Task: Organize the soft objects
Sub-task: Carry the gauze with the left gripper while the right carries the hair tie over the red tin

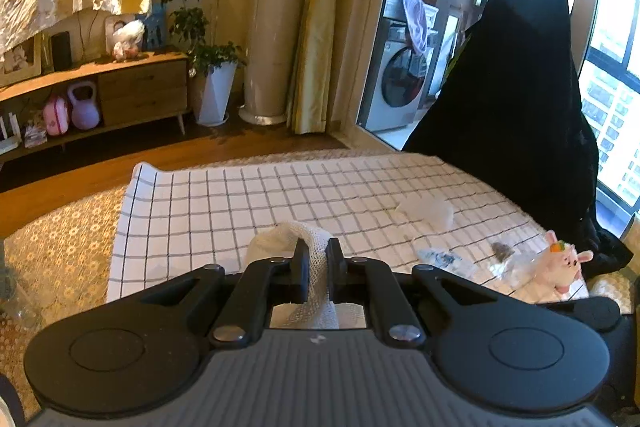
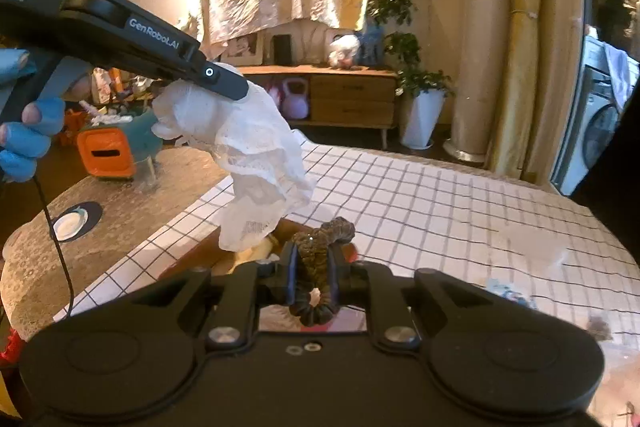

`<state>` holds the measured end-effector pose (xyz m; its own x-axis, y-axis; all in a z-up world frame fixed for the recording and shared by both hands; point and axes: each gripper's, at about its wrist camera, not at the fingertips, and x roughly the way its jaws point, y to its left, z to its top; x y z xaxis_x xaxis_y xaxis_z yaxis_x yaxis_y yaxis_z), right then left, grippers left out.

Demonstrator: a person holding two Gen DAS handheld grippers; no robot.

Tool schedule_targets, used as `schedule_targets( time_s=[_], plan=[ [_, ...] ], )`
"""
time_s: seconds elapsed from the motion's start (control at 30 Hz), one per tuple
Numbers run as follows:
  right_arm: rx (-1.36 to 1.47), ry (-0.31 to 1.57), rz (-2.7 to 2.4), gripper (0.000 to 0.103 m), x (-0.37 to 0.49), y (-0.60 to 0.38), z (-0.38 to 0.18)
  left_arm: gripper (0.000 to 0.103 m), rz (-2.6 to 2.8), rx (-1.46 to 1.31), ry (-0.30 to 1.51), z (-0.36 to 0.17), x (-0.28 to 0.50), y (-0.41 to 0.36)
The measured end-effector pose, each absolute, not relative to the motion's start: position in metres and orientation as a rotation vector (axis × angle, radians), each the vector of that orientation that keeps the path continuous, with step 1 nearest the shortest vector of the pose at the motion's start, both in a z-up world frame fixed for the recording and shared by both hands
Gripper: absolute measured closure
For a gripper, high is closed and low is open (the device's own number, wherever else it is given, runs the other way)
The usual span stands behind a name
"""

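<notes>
Left gripper [image 1: 318, 259] clamped tight on a white lace cloth [image 2: 248, 155], dangling clear above the checked sheet [image 1: 240, 195]. Right gripper [image 2: 314, 263] pinched on a dark scrunchie [image 2: 320, 247], also lifted. Probably mid-carry toward a drop spot, not identifiable here. Best kept high enough that the trailing lace clears the sheet, both grips firm, items apart, released only once over the destination.

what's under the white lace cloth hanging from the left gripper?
Below the white lace cloth held by the left gripper: a brown patch with something pale yellow beside the checked sheet. The cloth covers the rest.
</notes>
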<state>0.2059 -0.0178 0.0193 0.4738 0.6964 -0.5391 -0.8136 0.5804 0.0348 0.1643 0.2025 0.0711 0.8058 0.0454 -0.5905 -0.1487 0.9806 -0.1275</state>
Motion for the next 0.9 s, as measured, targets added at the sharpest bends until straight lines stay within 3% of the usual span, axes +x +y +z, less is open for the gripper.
schedule_targets(
  time_s=[0.9],
  plan=[
    [-0.323, 0.75, 0.949, 0.089, 0.218, 0.06, -0.068, 0.094, 0.148, -0.19, 0.83, -0.073, 0.232, 0.228]
  ],
)
